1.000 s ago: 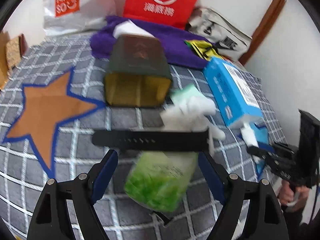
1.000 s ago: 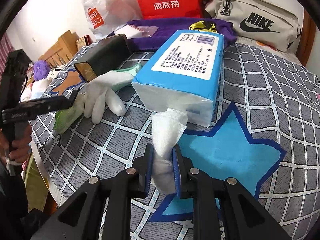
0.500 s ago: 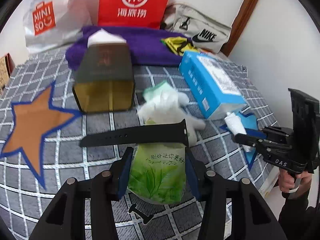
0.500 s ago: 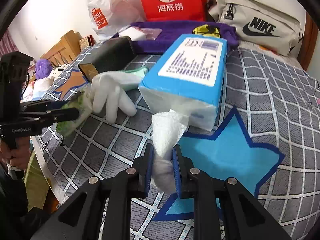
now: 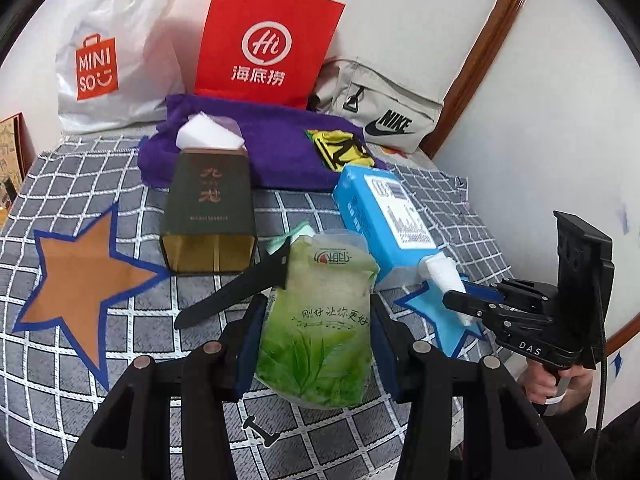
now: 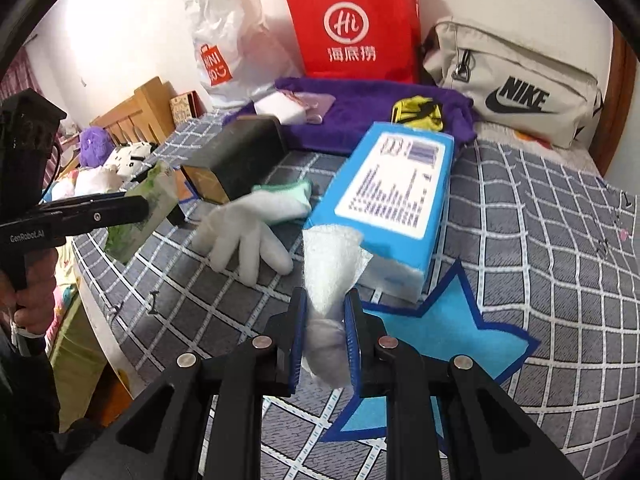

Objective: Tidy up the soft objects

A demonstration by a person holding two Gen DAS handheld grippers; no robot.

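My left gripper (image 5: 316,308) is shut on a green soft tissue pack (image 5: 320,356) and holds it clear of the checked bedspread (image 5: 80,360). A black strap (image 5: 236,292) slants from the pack's upper left corner. In the right wrist view the same gripper (image 6: 136,208) and green pack (image 6: 156,196) show at the left. My right gripper (image 6: 325,308) is shut on a white tissue (image 6: 328,264) that trails from the end of the blue tissue pack (image 6: 392,196). A white glove (image 6: 248,228) lies left of that pack.
A dark open-ended box (image 5: 210,208) lies behind the green pack. Purple towel (image 5: 280,152), red paper bag (image 5: 264,44), white plastic bag (image 5: 104,56) and grey Nike bag (image 5: 384,108) line the far wall. The bed edge (image 6: 100,320) drops off at the left.
The left gripper's jaws have shut on the green pack and raised it off the bed, and the black strap has tipped up with it. The right gripper has risen slightly, still holding the tissue.
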